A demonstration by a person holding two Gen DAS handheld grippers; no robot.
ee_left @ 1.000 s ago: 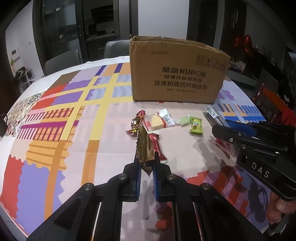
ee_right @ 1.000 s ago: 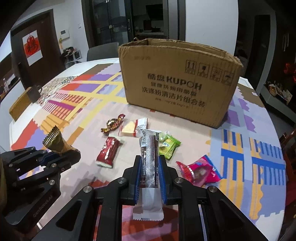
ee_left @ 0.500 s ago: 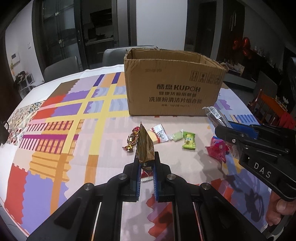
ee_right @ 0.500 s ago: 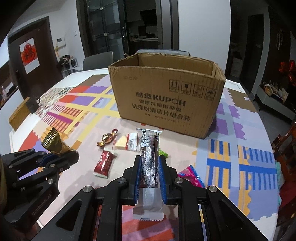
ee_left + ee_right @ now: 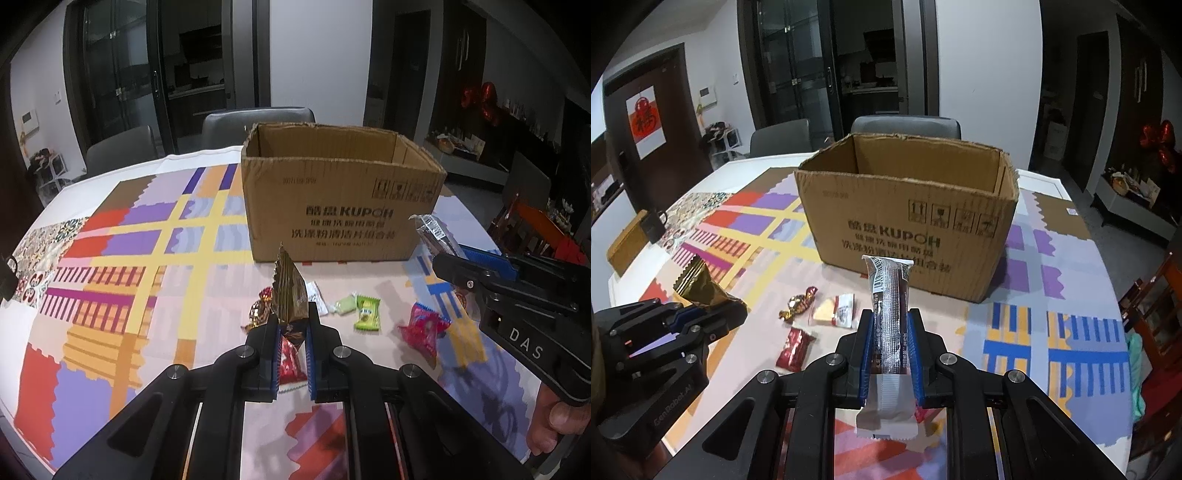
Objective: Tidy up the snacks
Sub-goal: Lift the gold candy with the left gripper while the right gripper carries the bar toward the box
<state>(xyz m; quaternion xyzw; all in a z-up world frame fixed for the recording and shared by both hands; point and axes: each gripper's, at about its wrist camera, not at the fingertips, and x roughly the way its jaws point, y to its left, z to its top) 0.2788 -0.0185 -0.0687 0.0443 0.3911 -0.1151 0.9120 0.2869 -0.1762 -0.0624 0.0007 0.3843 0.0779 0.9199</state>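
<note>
Aloft over the patterned tablecloth (image 5: 122, 258), the left gripper (image 5: 291, 332) pinches a crinkly gold packet (image 5: 288, 291) and the right gripper (image 5: 891, 332) clamps a long silver bar (image 5: 889, 306) mid-length, both short of the open cardboard box (image 5: 908, 229). Light, slippery wrappers likely favour mid-body holds. The box floor is hidden.

Gold-brown wrapped snack (image 5: 289, 295), upright, gripped; silver-brown snack bar (image 5: 890, 317), upright, gripped; open cardboard box (image 5: 340, 206), on tablecloth.

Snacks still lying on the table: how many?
6: twisted candy, white packet, pale green packet, green packet, pink packet, red packet. More may be hidden.
</note>
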